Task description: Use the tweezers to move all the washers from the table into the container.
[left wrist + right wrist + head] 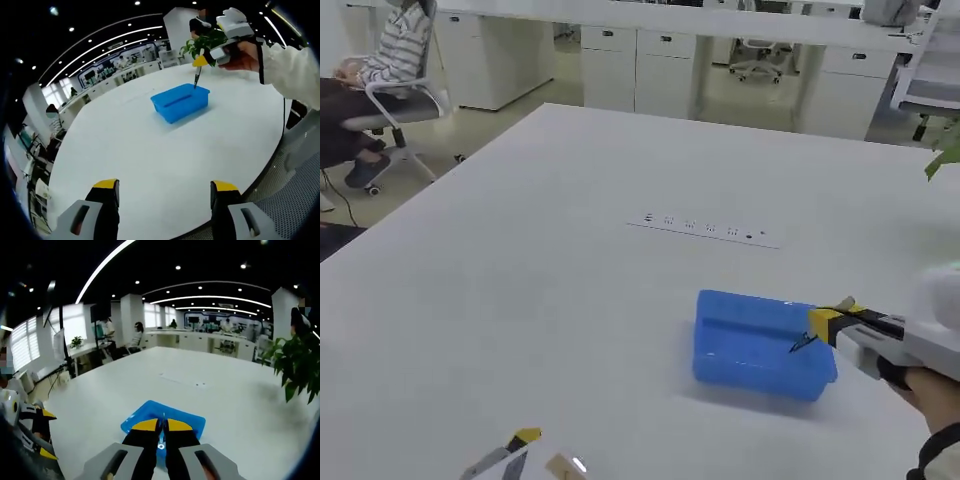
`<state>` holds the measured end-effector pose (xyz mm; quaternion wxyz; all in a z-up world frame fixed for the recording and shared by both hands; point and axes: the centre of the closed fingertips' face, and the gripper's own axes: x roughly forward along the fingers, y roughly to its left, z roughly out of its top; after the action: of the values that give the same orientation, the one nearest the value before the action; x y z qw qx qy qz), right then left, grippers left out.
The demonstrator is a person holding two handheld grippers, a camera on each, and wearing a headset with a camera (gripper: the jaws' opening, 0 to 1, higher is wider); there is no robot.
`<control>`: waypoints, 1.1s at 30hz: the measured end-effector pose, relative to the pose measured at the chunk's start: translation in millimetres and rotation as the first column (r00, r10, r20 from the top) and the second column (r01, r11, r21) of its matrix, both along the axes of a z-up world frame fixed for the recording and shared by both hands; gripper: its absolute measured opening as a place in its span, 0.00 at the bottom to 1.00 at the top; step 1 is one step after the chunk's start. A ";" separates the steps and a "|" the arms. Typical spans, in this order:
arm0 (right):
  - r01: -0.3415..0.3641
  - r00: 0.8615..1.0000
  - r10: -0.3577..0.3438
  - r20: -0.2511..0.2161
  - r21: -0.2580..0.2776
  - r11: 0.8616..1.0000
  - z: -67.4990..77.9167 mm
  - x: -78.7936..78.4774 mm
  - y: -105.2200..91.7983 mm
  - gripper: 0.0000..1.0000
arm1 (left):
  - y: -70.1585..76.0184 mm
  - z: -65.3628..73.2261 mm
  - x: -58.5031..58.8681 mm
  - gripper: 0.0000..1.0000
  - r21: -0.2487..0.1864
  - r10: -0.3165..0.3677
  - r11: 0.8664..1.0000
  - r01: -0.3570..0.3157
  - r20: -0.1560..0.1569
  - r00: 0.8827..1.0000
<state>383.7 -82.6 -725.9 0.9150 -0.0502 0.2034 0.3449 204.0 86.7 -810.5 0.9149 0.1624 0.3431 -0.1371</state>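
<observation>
We see the tweezers [802, 343] clamped between the closed jaws of the right gripper [828, 320]. They slant down and to the left in the head view, with the tip just above the right rim of the container [750, 350]. From the left gripper view the same tweezers hang almost straight down over the container's far corner. Whether the tip carries a washer is too small for us to tell.

The container is a blue, open, rectangular tub on the white table [570, 280], toward its near right part.

The right gripper reaches in from the right edge of the head view and is held nearly level. A hand [240, 57] wraps its grip, with a white sleeve [295, 70] trailing behind. In its own view the yellow jaw tips are pressed together directly over the blue tub.

The left gripper [165, 186] sits well apart from the container, low at the near edge of the table. Its jaws stand wide apart and point across the tabletop toward the tub.

Farther out, a socket strip [705, 228] is set into the table beyond the container, and a plant [295, 365] stands off to the right. A person sits in a chair [405, 105] past the far left corner.
</observation>
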 end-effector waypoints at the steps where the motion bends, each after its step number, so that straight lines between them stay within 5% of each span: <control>1: -0.016 1.000 0.016 0.007 -0.007 1.000 2.8 -6.6 1.4 0.01 | -0.3 1.6 -0.3 0.72 -0.003 -0.002 1.000 0.002 -0.004 1.000; 8: -0.083 0.997 0.083 -0.001 -0.041 0.996 -2.3 -40.7 3.8 0.01 | -17.8 36.5 14.8 0.45 -0.053 -0.136 0.989 0.138 0.032 0.990; 12: -0.140 0.990 0.140 -0.002 -0.065 0.988 -4.5 -61.8 6.8 0.01 | -38.9 64.7 23.8 0.29 -0.093 -0.243 0.963 0.251 0.088 0.966; 18: -0.240 0.971 0.238 -0.038 -0.060 0.969 -6.4 -93.8 12.3 0.01 | -71.7 102.3 28.9 0.15 -0.136 -0.394 0.901 0.412 0.140 0.908; 22: -0.306 0.951 0.302 -0.066 -0.066 0.950 -10.0 -113.6 19.0 0.01 | -99.8 128.3 33.0 0.12 -0.254 -0.451 0.832 0.493 0.207 0.868; 25: -0.373 0.927 0.367 -0.077 -0.067 0.926 -9.3 -130.5 27.3 0.01 | -117.2 139.2 29.8 0.10 -0.347 -0.506 0.763 0.545 0.203 0.838; 27: -0.410 0.911 0.405 -0.083 -0.065 0.910 -7.7 -138.6 31.4 0.01 | -124.3 143.9 28.5 0.09 -0.371 -0.542 0.724 0.581 0.214 0.813; 30: -0.444 0.895 0.439 -0.080 -0.070 0.893 -3.4 -148.8 34.7 0.01 | -135.3 152.3 25.9 0.05 -0.438 -0.593 0.648 0.623 0.222 0.773; 33: -0.458 0.888 0.454 -0.071 -0.072 0.886 0.4 -153.5 35.4 0.01 | -139.9 151.0 25.9 0.05 -0.424 -0.636 0.625 0.656 0.212 0.742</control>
<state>230.2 -47.2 -725.5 0.7996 -0.1271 0.2244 0.5423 229.9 -53.2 -659.5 0.8218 0.0495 0.1988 -0.5316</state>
